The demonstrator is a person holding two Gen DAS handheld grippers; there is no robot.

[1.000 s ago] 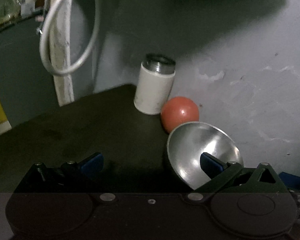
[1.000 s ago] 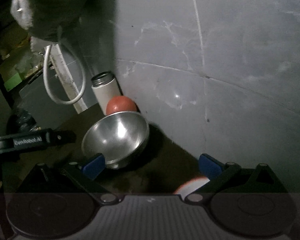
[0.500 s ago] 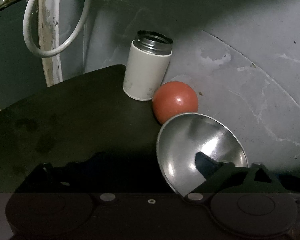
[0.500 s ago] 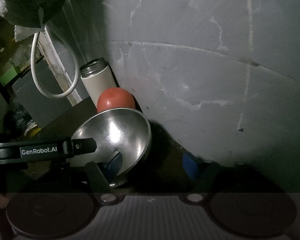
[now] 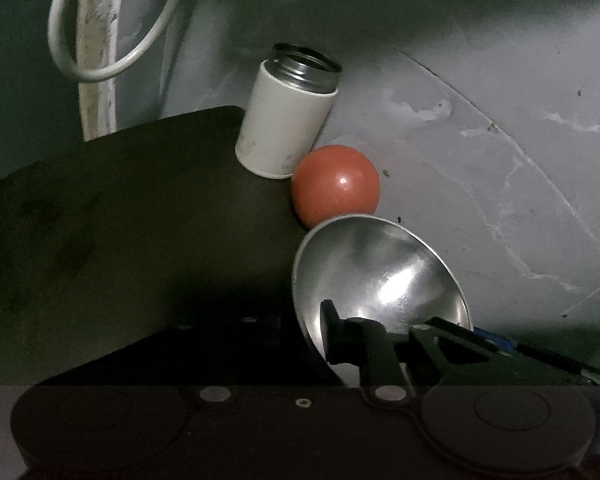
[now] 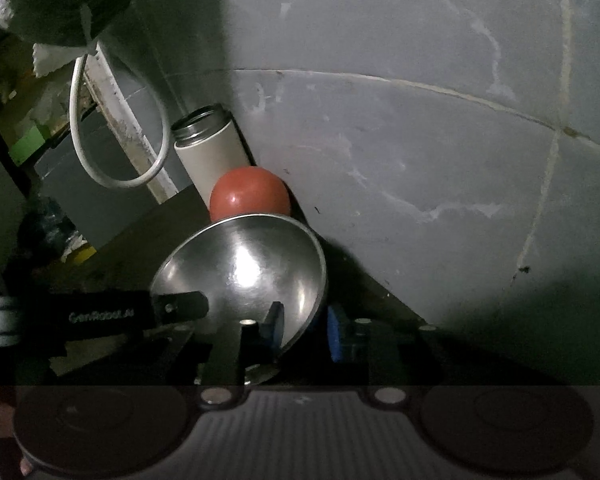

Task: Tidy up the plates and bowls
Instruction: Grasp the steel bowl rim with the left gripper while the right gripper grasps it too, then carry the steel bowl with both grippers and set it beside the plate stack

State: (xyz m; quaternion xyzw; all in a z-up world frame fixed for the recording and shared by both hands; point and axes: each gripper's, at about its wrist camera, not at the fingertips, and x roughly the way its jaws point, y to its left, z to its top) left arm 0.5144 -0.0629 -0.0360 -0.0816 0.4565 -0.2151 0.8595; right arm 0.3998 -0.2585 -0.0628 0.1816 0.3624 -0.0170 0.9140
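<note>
A steel bowl [image 5: 380, 276] is seen tilted at the back edge of the dark worktop [image 5: 100, 220], close to the grey wall [image 5: 480, 140]. Just behind it a red ball [image 5: 335, 185] rests beside a white flask [image 5: 286, 120] near the back corner. Only the right wrist view shows both tools at once: the left tool [image 6: 180, 308] reaches in at the bowl's left rim, and clutter is seen beyond the worktop's left edge. The right tool [image 6: 304, 328] is closing, its pads pinching the bowl's near rim. The left tool [image 5: 328, 332] is likewise closing on the rim, one finger [image 5: 332, 330] lying inside the bowl. Open worktop is left toward the front-left.
</note>
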